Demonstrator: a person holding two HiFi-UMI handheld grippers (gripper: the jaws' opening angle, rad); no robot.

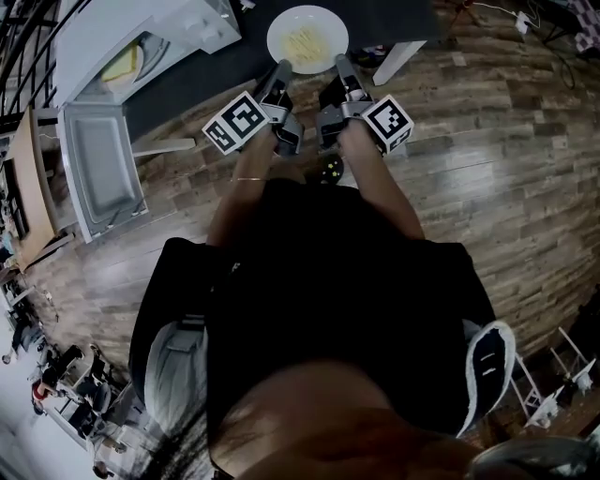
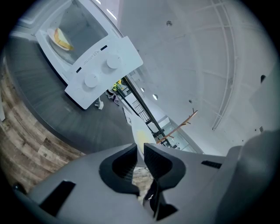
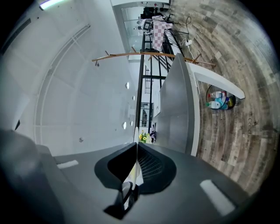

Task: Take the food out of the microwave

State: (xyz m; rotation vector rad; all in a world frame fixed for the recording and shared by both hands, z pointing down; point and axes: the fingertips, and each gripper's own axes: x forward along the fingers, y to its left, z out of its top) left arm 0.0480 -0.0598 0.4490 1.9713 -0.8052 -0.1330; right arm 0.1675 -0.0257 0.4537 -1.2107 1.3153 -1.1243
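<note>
A white plate (image 1: 307, 37) with pale yellow food on it is carried over the dark table (image 1: 187, 94), between both grippers. My left gripper (image 1: 281, 67) is shut on its left rim, which shows as a thin white edge (image 2: 138, 136) between the jaws. On the right rim my right gripper (image 1: 342, 64) is shut too, the plate edge (image 3: 136, 139) pinched tight between its pads. The white microwave (image 1: 122, 28) stands at the table's left with its door (image 1: 98, 169) swung open. A second yellow food item (image 1: 122, 64) lies inside the microwave (image 2: 100, 70), also visible as a yellow piece (image 2: 61, 39) in the left gripper view.
The open door juts out past the table edge to the left. A white table leg (image 1: 398, 61) stands on the wooden floor (image 1: 487, 169). Bottles (image 3: 218, 100) sit on the floor by the table base. A black railing (image 3: 144, 78) runs behind.
</note>
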